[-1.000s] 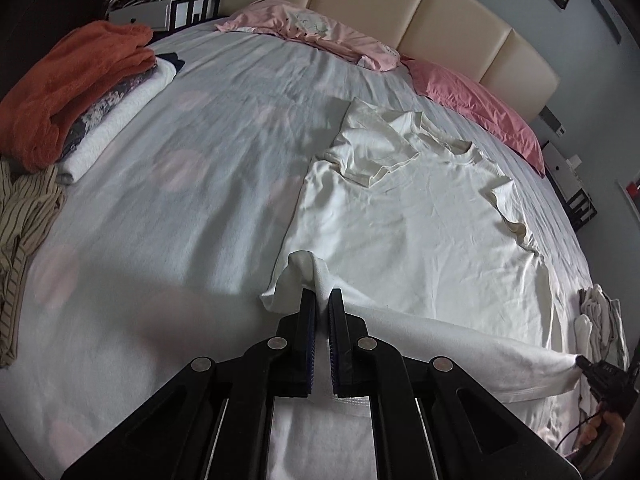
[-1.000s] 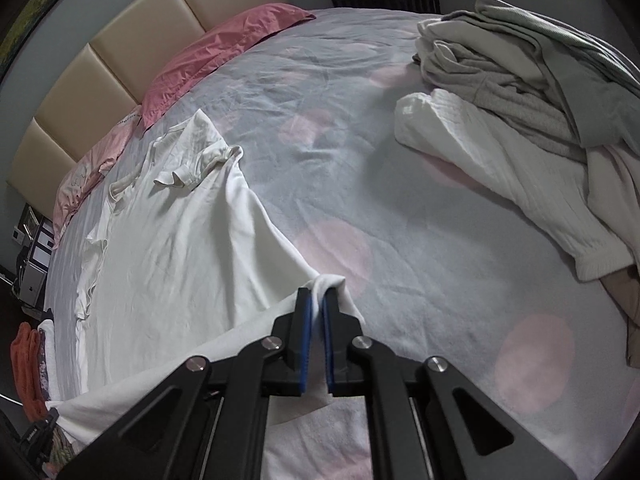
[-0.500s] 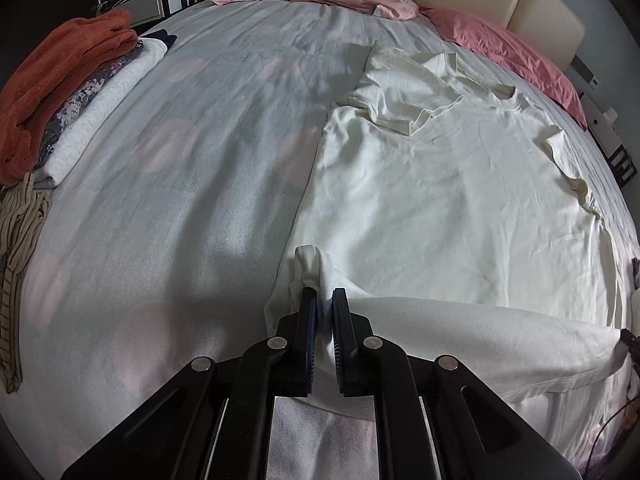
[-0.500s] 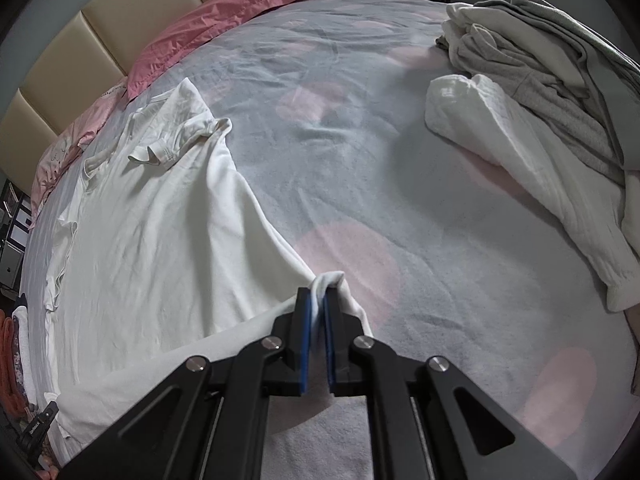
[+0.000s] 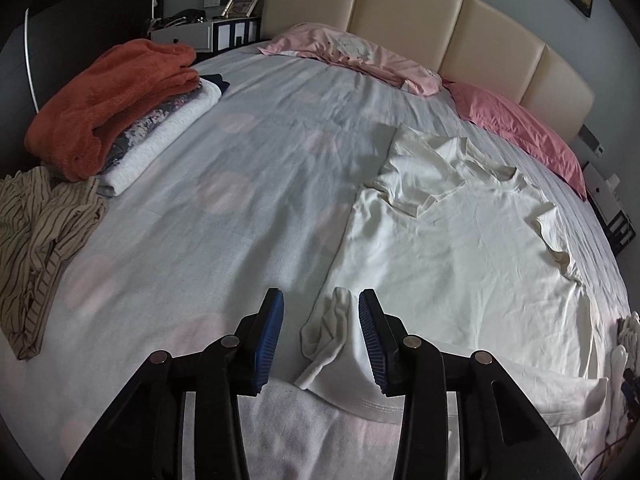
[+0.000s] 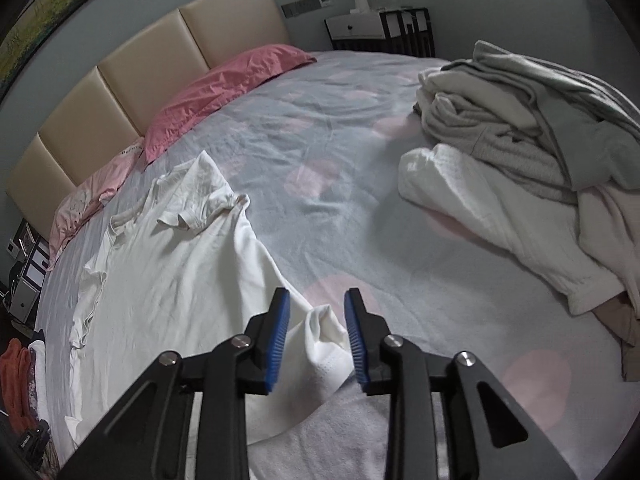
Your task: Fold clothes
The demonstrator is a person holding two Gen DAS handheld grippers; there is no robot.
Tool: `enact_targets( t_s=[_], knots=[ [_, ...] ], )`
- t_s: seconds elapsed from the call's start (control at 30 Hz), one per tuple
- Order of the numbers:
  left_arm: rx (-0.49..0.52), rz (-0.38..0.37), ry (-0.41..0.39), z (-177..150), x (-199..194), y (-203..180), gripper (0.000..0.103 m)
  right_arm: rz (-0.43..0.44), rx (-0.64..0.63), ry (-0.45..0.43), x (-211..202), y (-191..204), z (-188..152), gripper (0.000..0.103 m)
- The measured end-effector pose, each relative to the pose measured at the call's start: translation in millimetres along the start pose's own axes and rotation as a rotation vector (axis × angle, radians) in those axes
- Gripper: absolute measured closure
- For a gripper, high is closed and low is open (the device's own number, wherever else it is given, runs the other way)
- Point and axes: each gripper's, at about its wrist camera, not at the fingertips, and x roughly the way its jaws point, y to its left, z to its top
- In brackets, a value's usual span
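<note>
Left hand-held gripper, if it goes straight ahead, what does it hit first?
Probably the bunched corner of the white t-shirt, lying between the open left hand-held gripper fingers; depth is uncertain.

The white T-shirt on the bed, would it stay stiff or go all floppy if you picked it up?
Probably floppy: the white T-shirt lies wrinkled, its corner bunched limply between the open left hand-held gripper fingers. Likely light too, since the cloth looks thin. It shouldn't roll or break.

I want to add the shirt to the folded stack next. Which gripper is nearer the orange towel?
Left. The left gripper sits at the white shirt's hem corner on the orange towel's side; the right gripper is at the opposite corner.
</note>
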Motion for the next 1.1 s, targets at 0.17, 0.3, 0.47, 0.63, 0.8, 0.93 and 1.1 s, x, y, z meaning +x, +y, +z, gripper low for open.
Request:
enact_targets(
  t_s=[0.17,0.3,0.47,0.63,0.8,0.93,1.1],
  knots=[
    [0.173,-0.013,-0.079,-4.5,-19.0,-28.4,0.062,0.018,-0.078,-0.076,-13.4,7.4,-0.1,0.064],
    [0.399,-0.026,-0.114,-15.3,-33.0,-59.2,0.045,0.033,-0.154,-0.126,-27.1,19.2,-5.5,0.064],
    [0.561,-0.117,-0.08,-26.3,-44.4,-83.8,0.038,0.076,-0.182,-0.108,-41.7,23.1,-12.4,0.063],
    [0.788,-0.112,-0.038,-41.4,-43.6,-100.7,0.038,0.1,-0.12,-0.024,-41.4,13.3,-17.1,0.063],
    [0.955,-0.142,0.006,-60.0,-38.9,-100.0,0.038,0.118,-0.079,0.016,-40.1,7.2,-21.1,0.063],
    [1.021,-0.193,0.067,-73.1,-32.6,-102.0,0.038,0.121,-0.08,0.028,-38.8,8.9,-23.1,0.063],
    [1.138,-0.115,0.137,-92.6,1.8,-106.7,0.038,0.124,-0.084,0.048,-33.2,11.4,-24.3,0.063]
  ],
)
